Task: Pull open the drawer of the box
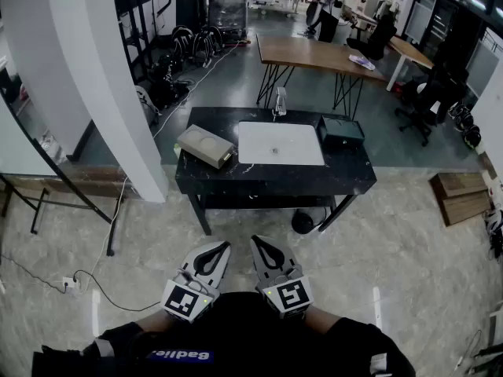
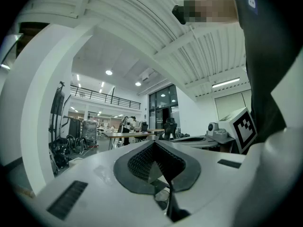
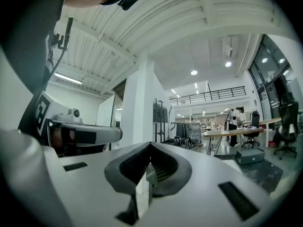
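A black table (image 1: 275,181) stands ahead of me, a few steps away. A small dark box (image 1: 339,132) sits at its right end, also seen as the dark box (image 3: 254,155) in the right gripper view. A tan flat box (image 1: 206,145) lies at the left end. I cannot tell from here which one has the drawer. My left gripper (image 1: 222,245) and right gripper (image 1: 258,240) are held side by side close to my body, well short of the table. Both point forward with jaws closed together and nothing between them, as the left gripper (image 2: 154,143) and right gripper (image 3: 150,144) views confirm.
A white mat (image 1: 280,143) covers the table's middle, with a small upright item (image 1: 280,102) behind it. A white pillar (image 1: 86,77) rises at the left. A cable (image 1: 110,234) trails on the floor. A wooden table (image 1: 314,53) and people stand farther back.
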Available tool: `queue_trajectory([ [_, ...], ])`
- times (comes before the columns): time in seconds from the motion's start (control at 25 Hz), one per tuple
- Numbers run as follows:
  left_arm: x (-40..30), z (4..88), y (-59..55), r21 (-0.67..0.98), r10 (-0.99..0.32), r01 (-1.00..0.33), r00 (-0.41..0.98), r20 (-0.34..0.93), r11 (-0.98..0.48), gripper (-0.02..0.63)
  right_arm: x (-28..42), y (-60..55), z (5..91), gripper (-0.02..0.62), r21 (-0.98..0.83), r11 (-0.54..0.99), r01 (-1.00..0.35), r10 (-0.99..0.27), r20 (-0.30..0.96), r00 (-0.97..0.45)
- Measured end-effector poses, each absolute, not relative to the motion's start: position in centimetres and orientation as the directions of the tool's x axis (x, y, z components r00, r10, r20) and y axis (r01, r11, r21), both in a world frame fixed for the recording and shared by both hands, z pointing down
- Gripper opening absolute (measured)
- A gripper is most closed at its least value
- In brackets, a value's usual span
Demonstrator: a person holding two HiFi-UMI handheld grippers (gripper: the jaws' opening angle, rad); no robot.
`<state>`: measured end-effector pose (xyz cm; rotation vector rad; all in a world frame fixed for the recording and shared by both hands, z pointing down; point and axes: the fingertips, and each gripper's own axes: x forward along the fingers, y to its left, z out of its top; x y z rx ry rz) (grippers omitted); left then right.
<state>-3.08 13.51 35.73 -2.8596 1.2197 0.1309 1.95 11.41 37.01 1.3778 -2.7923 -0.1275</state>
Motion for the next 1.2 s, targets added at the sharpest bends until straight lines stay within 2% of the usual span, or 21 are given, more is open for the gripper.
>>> queue_trajectory([
  [0.2,-3.2,36.0,13.8,0.009,-0.72,-0.722,0.689,-0.087,-0.692,0.0,1.7,11.8,37.3,-0.002,0.072,0.608,-0.791,-0.793,0.011,-0.609],
  [0.64,-3.0,36.2,14.1,0.013,-0.726,-0.727,0.684,-0.076,-0.686,0.0,2.0,12.0,37.4,0.0,0.055,0.613,-0.788,-0.789,-0.018,-0.614],
  [1.2,1.1,38.0,12.7,0.036,-0.76,-0.759,0.65,-0.014,-0.65,0.0,5.5,10.1,40.3,0.0,-0.031,0.648,-0.761,-0.759,0.063,-0.649],
])
